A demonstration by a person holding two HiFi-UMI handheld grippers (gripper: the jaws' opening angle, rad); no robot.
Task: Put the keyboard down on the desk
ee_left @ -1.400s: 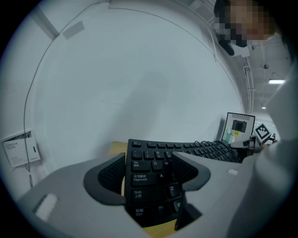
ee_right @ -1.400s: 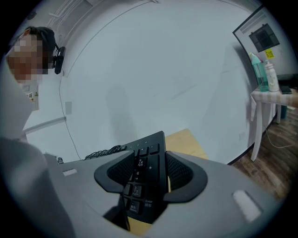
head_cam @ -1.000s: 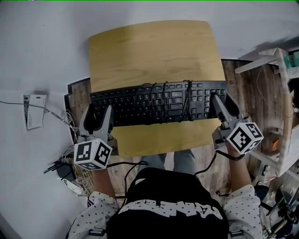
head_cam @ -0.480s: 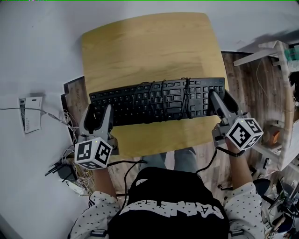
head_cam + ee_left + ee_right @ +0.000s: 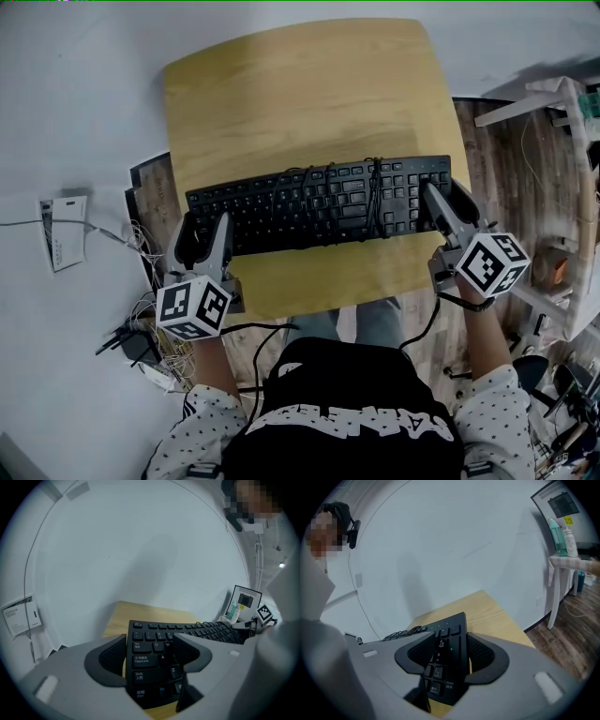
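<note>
— Where is the keyboard (image 5: 319, 204)?

— Over the near half of the desk (image 5: 300, 94), running left to right, its long edges roughly in line with the desk's near edge. A strip of bare wood shows between it and that edge, and the far half of the desk is bare wood as well. I cannot tell whether its underside touches the top or hangs just above it.

— What has hold of it?

— Both tools. The left gripper (image 5: 202, 234) has its jaws closed onto the keyboard's left end. In the left gripper view that end fills the gap between the ribbed pads, with the Caps Lock and Shift keys showing there. The right gripper (image 5: 444, 201) is clamped on the right end in the same way, and the number keys sit between its jaws.

— Anything on the keyboard itself?

— A black cable (image 5: 375, 192) is looped across the keys, mostly right of the middle.

— And around the desk?

— A white wall (image 5: 140, 550) lies beyond the far edge. To the right there is a wooden floor (image 5: 483, 141) and a white side table (image 5: 567, 562) with bottles (image 5: 561, 538) on it, well apart from the desk. A marker cube (image 5: 192, 307) sits at the near end of the left tool, and another at the near end of the right.
</note>
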